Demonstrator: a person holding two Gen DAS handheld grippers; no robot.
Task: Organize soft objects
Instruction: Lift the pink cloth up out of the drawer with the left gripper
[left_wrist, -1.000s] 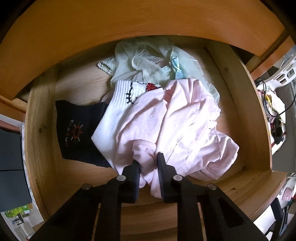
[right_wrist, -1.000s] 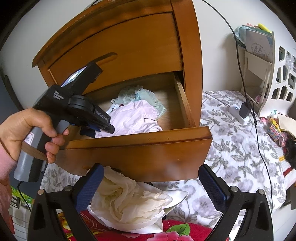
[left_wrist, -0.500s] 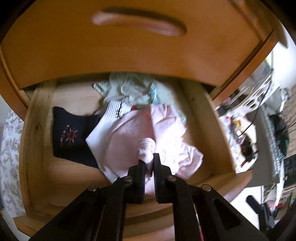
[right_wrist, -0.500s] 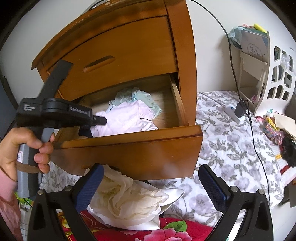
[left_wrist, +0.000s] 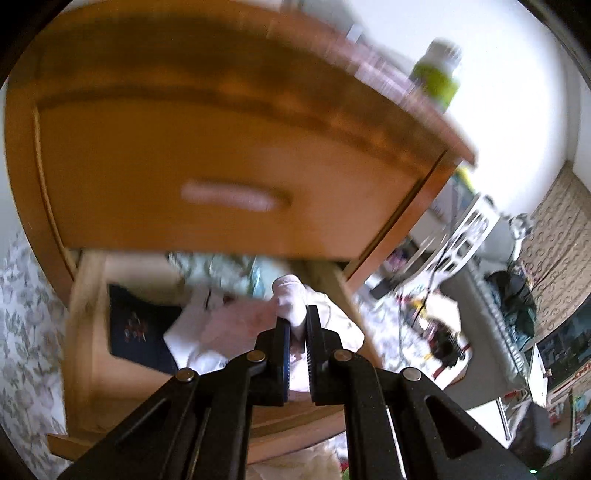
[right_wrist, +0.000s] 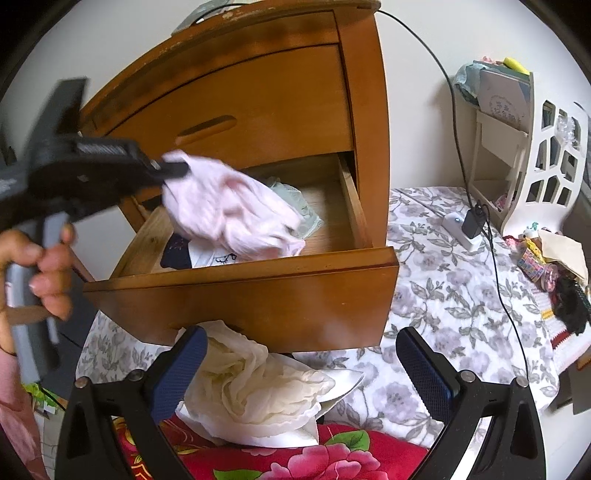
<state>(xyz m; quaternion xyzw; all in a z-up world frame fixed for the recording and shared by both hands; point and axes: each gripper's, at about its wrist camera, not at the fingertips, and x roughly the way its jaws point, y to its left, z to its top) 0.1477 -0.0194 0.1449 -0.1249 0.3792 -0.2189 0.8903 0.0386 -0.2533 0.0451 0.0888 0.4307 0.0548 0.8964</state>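
while the left gripper (right_wrist: 173, 170) stays clenched on a fold of the pale pink cotton garment (right_wrist: 229, 214), the cloth hangs down and rightward over the open wooden drawer (right_wrist: 240, 291); the right gripper (right_wrist: 303, 365), jaws wide and empty, waits nearer the crumpled cream cloth (right_wrist: 255, 391) below.

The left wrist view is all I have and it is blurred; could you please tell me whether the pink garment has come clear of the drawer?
Observer: Mostly; the pink garment hangs from the left gripper, its lower edge near the drawer contents.
Operator: Thank you. Is the right gripper carrying anything?
Observer: No; the right gripper is open, above a cream cloth.
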